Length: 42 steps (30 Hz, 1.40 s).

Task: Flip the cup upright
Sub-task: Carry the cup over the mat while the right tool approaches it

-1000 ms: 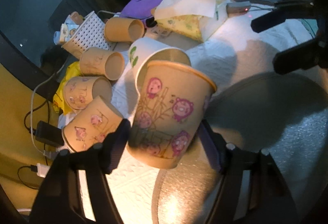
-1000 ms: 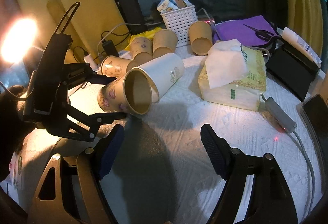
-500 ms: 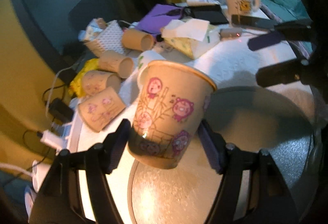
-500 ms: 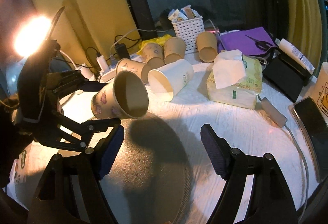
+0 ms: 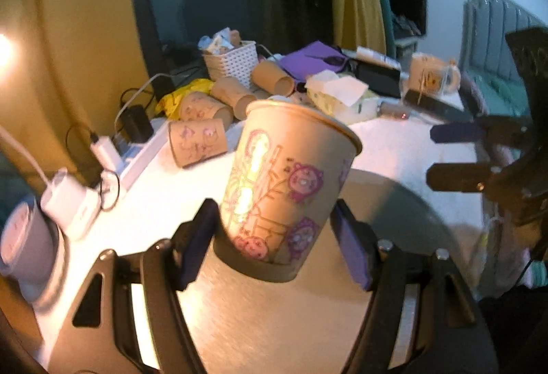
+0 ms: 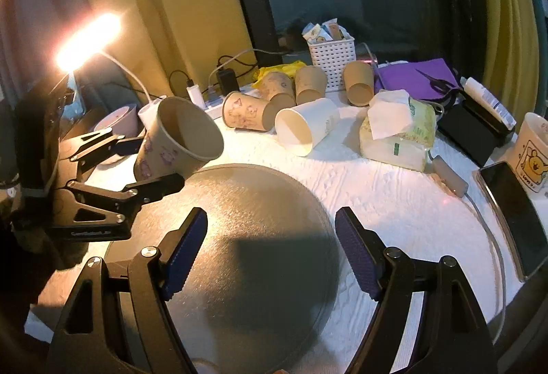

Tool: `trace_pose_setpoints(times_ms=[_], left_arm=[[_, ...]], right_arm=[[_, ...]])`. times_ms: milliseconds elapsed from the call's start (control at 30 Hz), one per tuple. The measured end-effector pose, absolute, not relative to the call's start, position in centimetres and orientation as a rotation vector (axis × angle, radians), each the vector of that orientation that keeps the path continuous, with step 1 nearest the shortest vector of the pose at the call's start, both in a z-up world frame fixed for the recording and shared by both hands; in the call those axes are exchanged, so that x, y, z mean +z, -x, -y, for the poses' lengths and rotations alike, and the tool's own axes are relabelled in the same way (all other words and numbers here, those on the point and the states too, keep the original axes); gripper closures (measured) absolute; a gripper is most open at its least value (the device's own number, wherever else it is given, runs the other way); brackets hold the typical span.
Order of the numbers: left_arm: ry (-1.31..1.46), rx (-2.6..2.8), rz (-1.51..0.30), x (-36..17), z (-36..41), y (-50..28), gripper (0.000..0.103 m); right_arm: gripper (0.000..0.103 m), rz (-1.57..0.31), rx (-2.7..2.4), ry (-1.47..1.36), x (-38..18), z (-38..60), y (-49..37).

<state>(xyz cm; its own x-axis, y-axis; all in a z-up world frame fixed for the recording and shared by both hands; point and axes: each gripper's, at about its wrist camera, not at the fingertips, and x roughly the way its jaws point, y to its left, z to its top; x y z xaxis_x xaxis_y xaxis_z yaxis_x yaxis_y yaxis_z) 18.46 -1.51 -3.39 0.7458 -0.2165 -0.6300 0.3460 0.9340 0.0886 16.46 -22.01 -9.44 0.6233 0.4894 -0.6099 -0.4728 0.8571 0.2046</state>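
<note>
My left gripper (image 5: 274,247) is shut on a tan paper cup with pink cartoon pigs (image 5: 284,189). It holds the cup in the air, mouth up and tilted, above the left edge of a round grey metal tray (image 5: 404,223). The right wrist view shows the same cup (image 6: 178,141) in the left gripper (image 6: 150,165), mouth tilted to the right. My right gripper (image 6: 270,254) is open and empty over the tray (image 6: 260,237); it also shows in the left wrist view (image 5: 455,151).
Several paper cups lie on their sides at the back: a white one (image 6: 304,131) and printed and plain tan ones (image 6: 246,112). A tissue pack (image 6: 400,134), white basket (image 6: 330,57), phone (image 6: 513,216), mug (image 6: 532,148), chargers (image 5: 102,151) and lit lamp (image 6: 89,40) surround the tray.
My left gripper has lifted the printed cup away from the pile and swung it left over the tray's edge, turning it nearer upright. The right gripper stayed open and pulled back slightly.
</note>
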Motion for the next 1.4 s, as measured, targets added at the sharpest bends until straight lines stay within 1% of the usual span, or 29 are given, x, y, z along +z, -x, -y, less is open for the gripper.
trace_pose_setpoints(times_ms=[233, 467, 567, 900, 1400], left_arm=[[-0.059, -0.29, -0.664, -3.6, 0.8, -15.6, 0.034], [0.143, -0.279, -0.614, -3.8, 0.1, -12.4, 0.034], [0.16, -0.266, -0.578, -4.0, 0.5, -10.8, 0.034], [0.236, -0.265, -0.54, -5.0, 1.1, -6.3, 0.034], [0.207, -0.33, -0.408, -3.1, 1.8, -1.4, 0.034]], right_arm=[[0.023, -0.692, 0.574, -0.014, -8.9, 21.2, -14.4], [0.023, -0.658, 0.624, -0.023, -7.9, 20.3, -12.2], [0.023, -0.651, 0.648, -0.028, -7.4, 20.0, -11.2], [0.023, -0.639, 0.742, -0.071, -6.6, 19.6, -7.8], [0.023, -0.643, 0.878, -0.13, -5.3, 17.8, -3.9]])
